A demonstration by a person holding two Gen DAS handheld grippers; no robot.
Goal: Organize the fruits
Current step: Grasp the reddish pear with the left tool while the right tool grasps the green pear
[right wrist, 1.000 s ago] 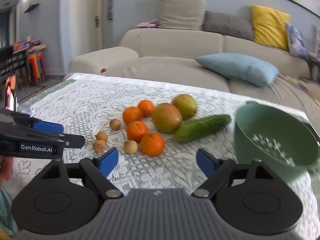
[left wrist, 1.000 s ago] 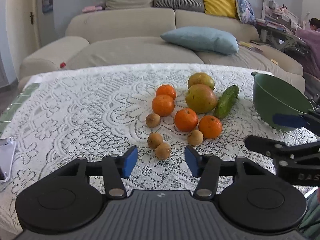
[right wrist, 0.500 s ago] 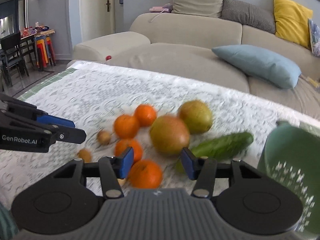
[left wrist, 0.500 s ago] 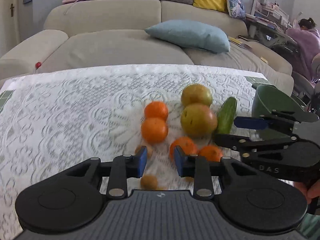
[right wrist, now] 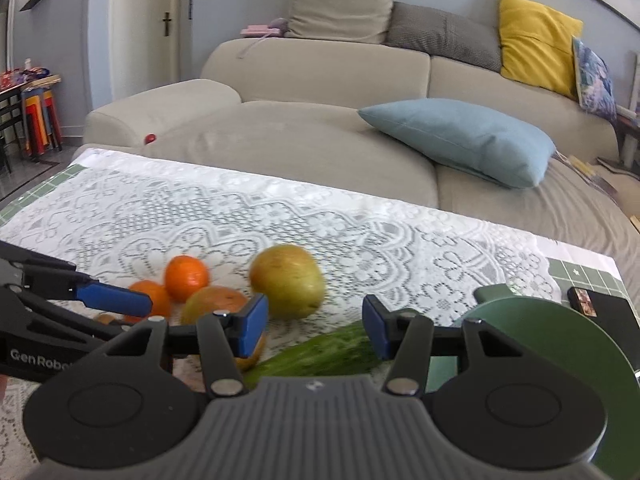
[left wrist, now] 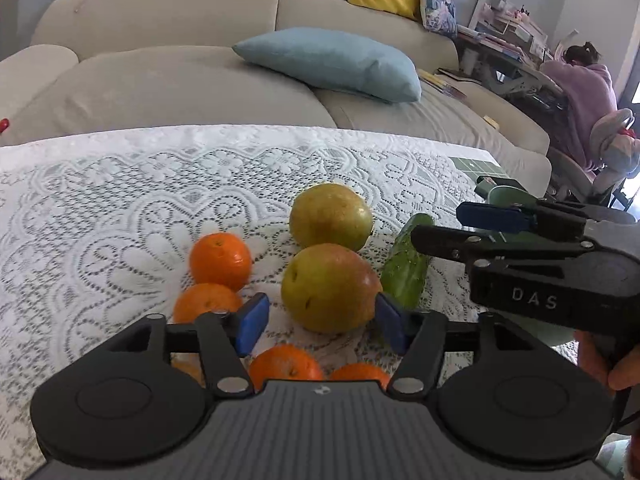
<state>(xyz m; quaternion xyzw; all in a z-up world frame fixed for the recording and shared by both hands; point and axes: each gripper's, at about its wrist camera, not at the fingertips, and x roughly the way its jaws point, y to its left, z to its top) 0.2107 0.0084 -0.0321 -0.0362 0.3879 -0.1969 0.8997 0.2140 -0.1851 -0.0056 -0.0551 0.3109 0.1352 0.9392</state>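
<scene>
Your left gripper (left wrist: 318,322) has pushed forward since half a second ago, and its blue-padded fingers (left wrist: 251,322), which had narrowed then, now stand wide apart. Between them sits the near reddish-green mango (left wrist: 330,286), with the right pad close against its side and a gap on the left; whether that pad touches, I cannot tell. Just beyond the fingertips lies the far yellow-green mango (left wrist: 330,216), and left of the left finger are two round orange tangerines (left wrist: 220,262), one behind the other. Two more tangerines (left wrist: 286,362) peek out under the fingers, close to the gripper body. The small brown fruits seen a second ago are out of this view now.

Your right gripper (right wrist: 316,330) has also closed in on the pile, fingers apart and gripping nothing. The bumpy dark green cucumber (right wrist: 320,354) lies low between them, slanting up toward the right finger; a moment ago it sat ahead of the right finger instead. The yellow-green mango is just past the left fingertip. The dark green plastic colander (right wrist: 508,312) stays right of the right finger, on the white lace-covered desk (right wrist: 200,216). A dark phone (right wrist: 600,308) lies beyond the colander.
</scene>
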